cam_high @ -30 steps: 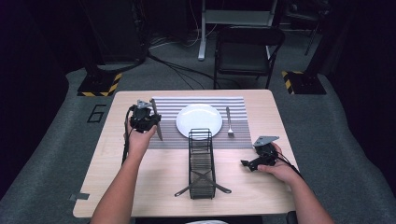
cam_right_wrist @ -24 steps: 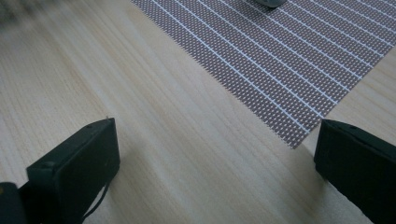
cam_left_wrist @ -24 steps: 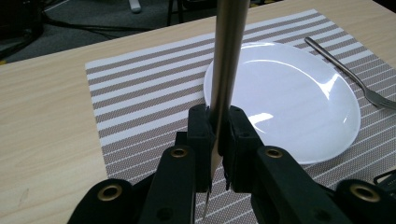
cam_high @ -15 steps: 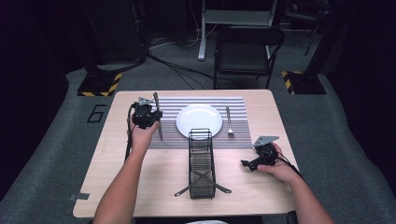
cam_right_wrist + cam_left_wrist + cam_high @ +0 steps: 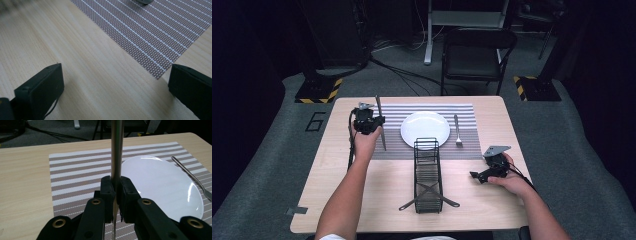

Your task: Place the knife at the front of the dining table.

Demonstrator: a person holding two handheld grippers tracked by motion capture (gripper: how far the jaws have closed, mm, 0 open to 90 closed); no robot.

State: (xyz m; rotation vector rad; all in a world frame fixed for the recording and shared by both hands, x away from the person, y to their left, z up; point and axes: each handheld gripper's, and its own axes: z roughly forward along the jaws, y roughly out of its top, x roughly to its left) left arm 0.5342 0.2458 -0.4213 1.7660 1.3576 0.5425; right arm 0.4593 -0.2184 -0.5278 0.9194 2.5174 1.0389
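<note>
We see the left gripper [image 5: 371, 121] clamped on a knife [image 5: 380, 122] | knife held above the striped placemat's [image 5: 464, 115] left edge, just left of the white plate [image 5: 426, 128] | right gripper [image 5: 479, 175] spread open, empty, over the near-right table [image 5: 332, 170].

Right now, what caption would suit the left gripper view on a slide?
The left gripper clamps a knife above the striped placemat, beside a white plate and fork.

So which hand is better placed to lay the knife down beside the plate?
Left. The left gripper is shut on the knife, over the placemat left of the plate. The right gripper is open with nothing between its jaws, near the table's right edge.
</note>
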